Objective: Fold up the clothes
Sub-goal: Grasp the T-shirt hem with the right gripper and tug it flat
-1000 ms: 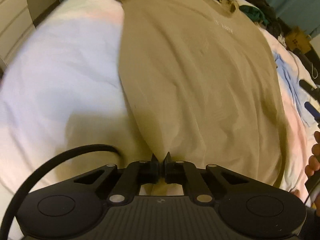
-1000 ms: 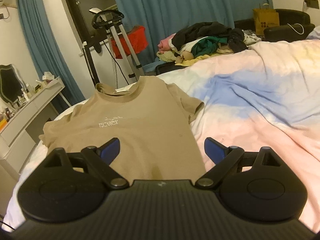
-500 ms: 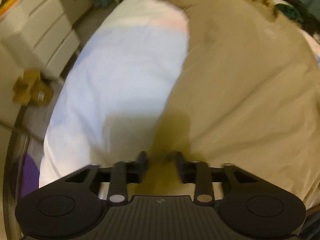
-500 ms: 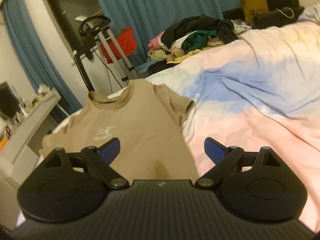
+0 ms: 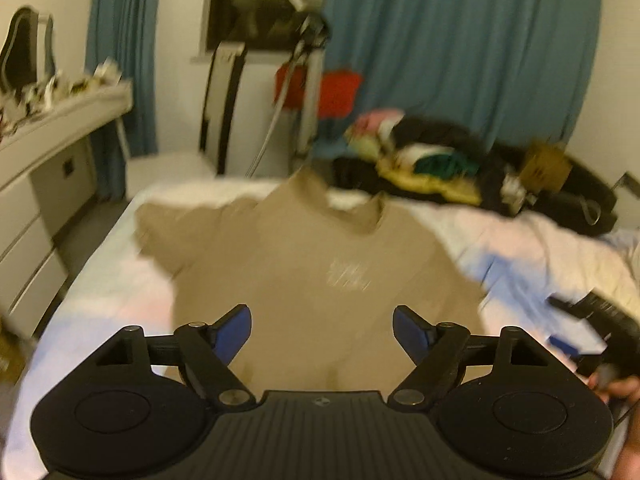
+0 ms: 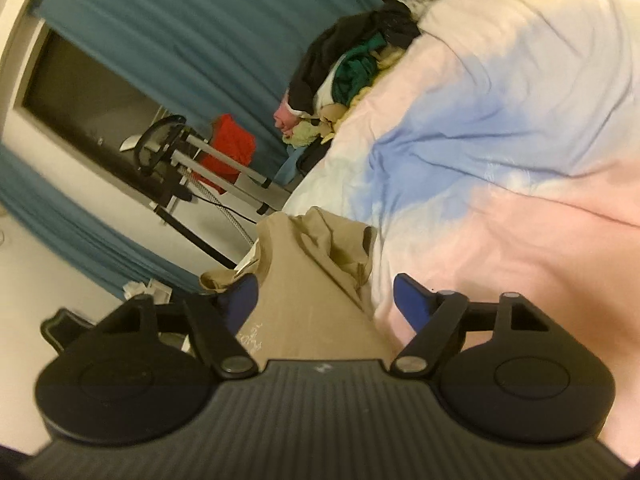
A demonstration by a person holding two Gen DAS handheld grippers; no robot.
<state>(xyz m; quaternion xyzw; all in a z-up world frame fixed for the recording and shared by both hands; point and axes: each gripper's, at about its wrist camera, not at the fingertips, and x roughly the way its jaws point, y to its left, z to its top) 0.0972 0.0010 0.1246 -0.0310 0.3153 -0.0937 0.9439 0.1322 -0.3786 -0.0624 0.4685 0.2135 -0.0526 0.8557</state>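
Hem released a second ago: left gripper (image 5: 322,330) now spread, empty, being lifted over the shirt (image 5: 320,280). Right gripper (image 6: 326,300) spread, empty. Regrasp being set up.

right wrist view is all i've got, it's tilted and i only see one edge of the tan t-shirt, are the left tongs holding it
Observer: No. The left tongs are open and grip nothing; only the lower part of the tan t-shirt shows between them.
Operator: is the shirt laid flat
Observer: Mostly, as far as the blur shows. It lies front up with the white chest print showing and the collar toward the far edge of the bed.
Operator: and the sleeve i can't see
Observer: That sleeve lies spread out to the side on the bed, at the left of the left wrist view.
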